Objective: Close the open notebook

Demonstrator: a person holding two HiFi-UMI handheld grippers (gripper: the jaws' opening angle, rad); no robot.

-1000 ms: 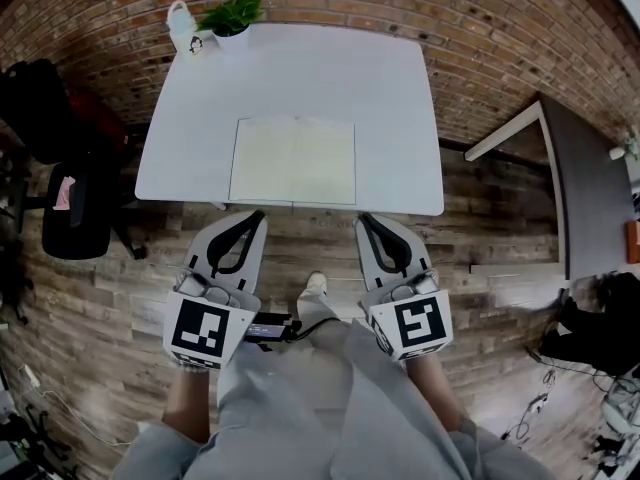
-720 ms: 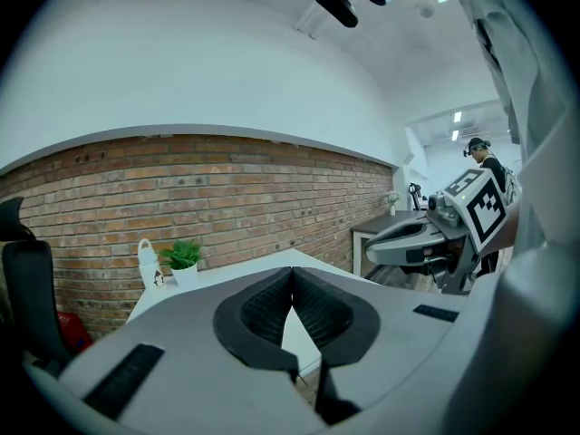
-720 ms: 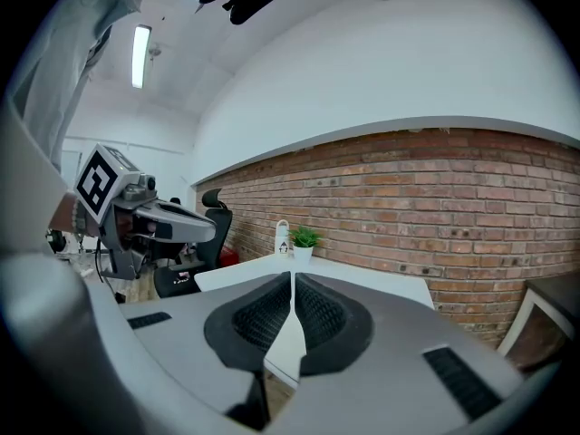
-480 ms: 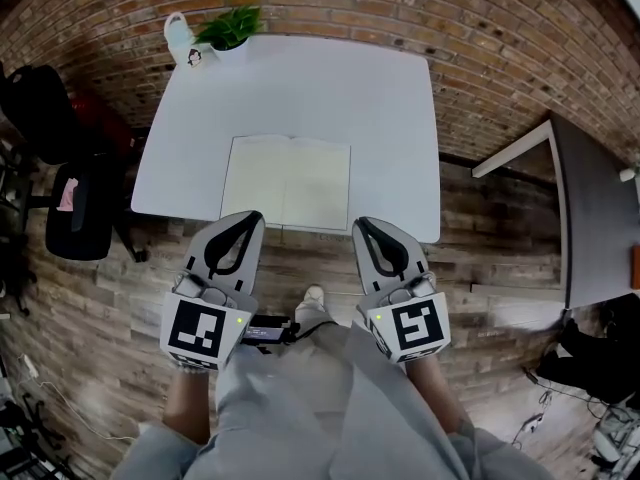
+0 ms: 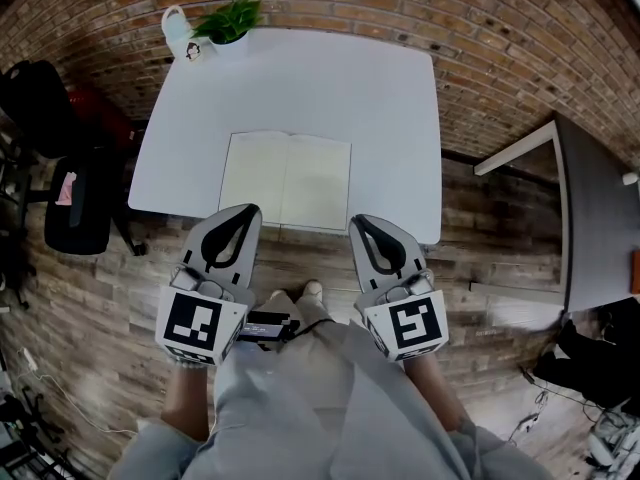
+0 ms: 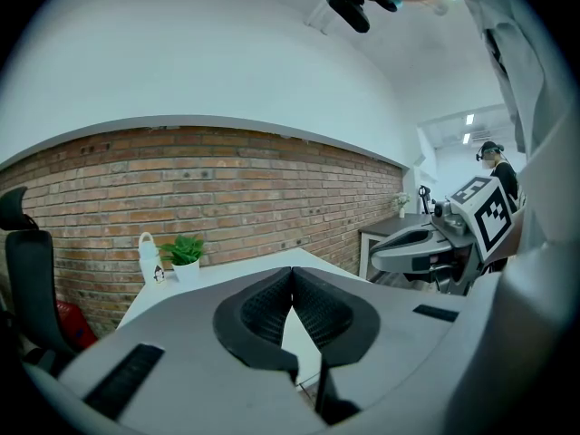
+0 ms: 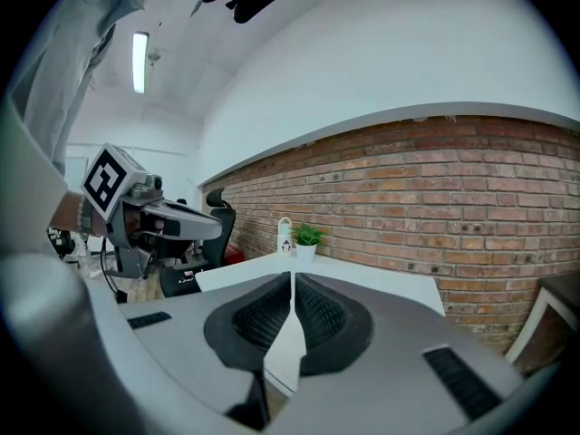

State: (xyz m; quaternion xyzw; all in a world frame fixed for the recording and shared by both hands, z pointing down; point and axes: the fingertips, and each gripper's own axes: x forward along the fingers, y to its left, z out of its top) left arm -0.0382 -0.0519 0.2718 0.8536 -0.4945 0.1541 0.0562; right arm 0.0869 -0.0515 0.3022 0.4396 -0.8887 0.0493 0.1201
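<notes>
Left gripper [image 5: 249,211] and right gripper [image 5: 357,221], jaws pressed together and empty, hover short of the open notebook [image 5: 287,181] lying flat, apparently near the table [image 5: 330,78] edge; shut tips risk shoving it or creasing a page

One white bench [image 5: 390,98] at upper centre carries one open notebook [image 5: 286,181], one potted plant [image 5: 230,20] and one white bottle [image 5: 178,30]. One black chair [image 5: 75,213] stands at left. Two grippers sit below: left tongs [image 5: 248,210], right tongs [image 5: 358,220].
</notes>
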